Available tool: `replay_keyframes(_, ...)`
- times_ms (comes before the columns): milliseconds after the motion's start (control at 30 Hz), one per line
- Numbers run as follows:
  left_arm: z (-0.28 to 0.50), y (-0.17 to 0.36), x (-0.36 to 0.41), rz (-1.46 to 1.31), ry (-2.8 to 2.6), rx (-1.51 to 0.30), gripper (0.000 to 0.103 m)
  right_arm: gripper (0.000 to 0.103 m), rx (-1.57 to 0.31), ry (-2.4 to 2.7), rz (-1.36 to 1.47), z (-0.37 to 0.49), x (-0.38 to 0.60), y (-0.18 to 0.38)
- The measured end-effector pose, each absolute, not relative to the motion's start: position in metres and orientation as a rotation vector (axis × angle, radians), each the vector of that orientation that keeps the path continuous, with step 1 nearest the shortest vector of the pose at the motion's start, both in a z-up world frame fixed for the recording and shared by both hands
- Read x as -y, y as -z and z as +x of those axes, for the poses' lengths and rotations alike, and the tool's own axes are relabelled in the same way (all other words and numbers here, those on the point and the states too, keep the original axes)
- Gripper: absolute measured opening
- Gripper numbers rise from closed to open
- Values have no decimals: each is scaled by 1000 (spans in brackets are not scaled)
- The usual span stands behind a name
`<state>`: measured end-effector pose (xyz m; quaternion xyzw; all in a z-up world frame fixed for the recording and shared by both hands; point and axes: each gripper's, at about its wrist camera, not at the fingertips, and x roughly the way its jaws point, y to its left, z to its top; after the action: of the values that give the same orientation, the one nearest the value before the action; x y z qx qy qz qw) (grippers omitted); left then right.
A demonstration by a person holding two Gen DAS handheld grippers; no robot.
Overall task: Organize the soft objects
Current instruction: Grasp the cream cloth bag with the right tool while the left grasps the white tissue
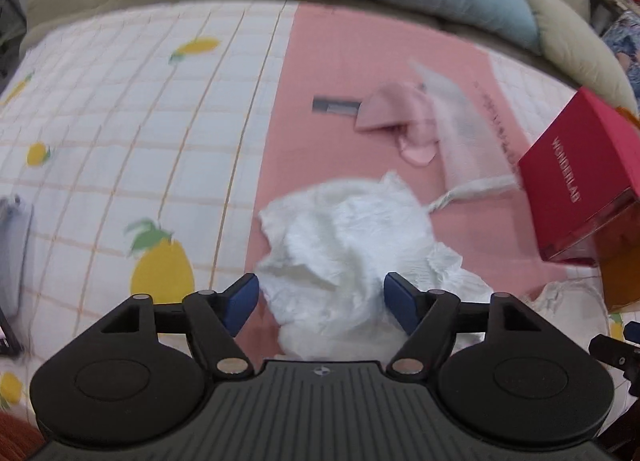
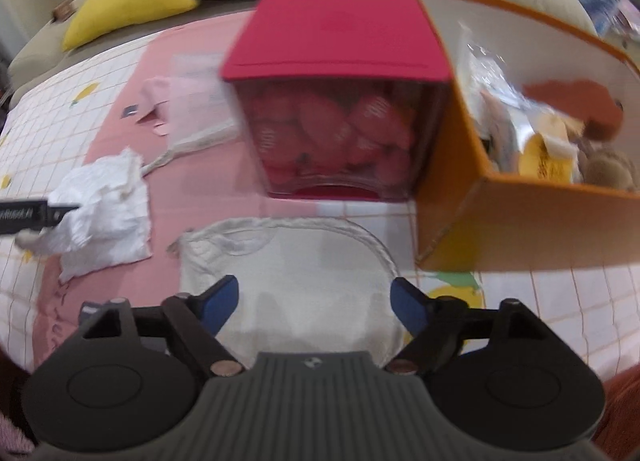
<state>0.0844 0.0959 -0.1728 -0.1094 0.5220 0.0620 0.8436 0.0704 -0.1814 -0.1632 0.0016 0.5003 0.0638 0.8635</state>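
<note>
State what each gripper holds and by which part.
Nothing is held. The left gripper stands open around the crumpled white cloth; the right gripper stands open over the flat white drawstring bag.

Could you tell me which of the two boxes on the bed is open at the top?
The orange box: its top is open, showing items piled inside. The red box beside it has a red lid on.

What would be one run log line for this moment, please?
left gripper: open over crumpled white cloth | right gripper: open over flat white bag
</note>
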Motion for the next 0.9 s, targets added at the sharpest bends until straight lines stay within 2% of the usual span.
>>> replay_keyframes(67, 85, 180, -98, -266, -141, -1131, 88, 91, -1075, -121, 27, 74, 184, 169)
replay_keyframes(133, 85, 184, -97, -288, -148, -1131, 92, 91, -1095, -117, 39, 77, 185, 175)
replay_keyframes(333, 85, 186, -82, -213, -125, -1110, 91, 92, -1138, -135, 18, 77, 177, 192)
replay_keyframes(400, 84, 187, -78, -185, -115, -1098, 88, 92, -1133, -145, -39, 75, 170, 194)
replay_keyframes(467, 83, 186, -74, -159, -94, -1083, 76, 90, -1131, -160, -90, 72, 161, 195)
replay_keyframes(533, 82, 185, -68, -131, -68, -1071, 65, 85, -1122, -174, -147, 69, 153, 196)
replay_keyframes(567, 81, 185, -65, -120, -58, -1063, 59, 78, -1114, -188, -159, 68, 151, 196)
replay_keyframes(733, 80, 185, -60, -99, -37, -1044, 49, 52, -1085, -256, -200, 62, 140, 190)
replay_keyframes(800, 80, 185, -59, -98, -33, -1043, 46, 27, -1074, -291, -211, 60, 136, 188)
replay_keyframes(900, 78, 184, -54, -72, -20, -1033, 36, 14, -1063, -325, -234, 58, 130, 188)
